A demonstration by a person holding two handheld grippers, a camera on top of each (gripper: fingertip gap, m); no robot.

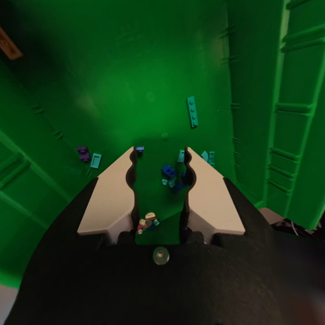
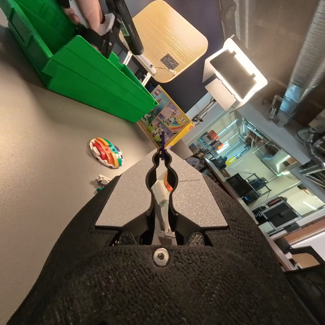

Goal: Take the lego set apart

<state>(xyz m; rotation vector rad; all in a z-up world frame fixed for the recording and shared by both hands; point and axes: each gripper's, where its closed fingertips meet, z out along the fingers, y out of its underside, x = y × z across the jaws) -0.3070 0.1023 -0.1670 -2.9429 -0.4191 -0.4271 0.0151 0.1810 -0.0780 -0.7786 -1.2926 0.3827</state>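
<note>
Left wrist view: your left gripper (image 1: 160,151) hangs inside the green bin (image 1: 255,105), jaws well apart, holding nothing.
Loose bricks (image 1: 169,177) lie between and beside the tips; a teal plate (image 1: 192,111) sits near the right wall, with bare floor ahead.
Right wrist view: your right gripper (image 2: 162,153) is pinched on a thin purple plate (image 2: 162,142); the rainbow piece (image 2: 105,152) lies apart on the table (image 2: 35,158), short of its far edge.

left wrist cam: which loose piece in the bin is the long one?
The teal strip with a single row of studs, lying alone on the bin floor, farther away than the tongs' tips. The other pieces are short and stubby.
</note>
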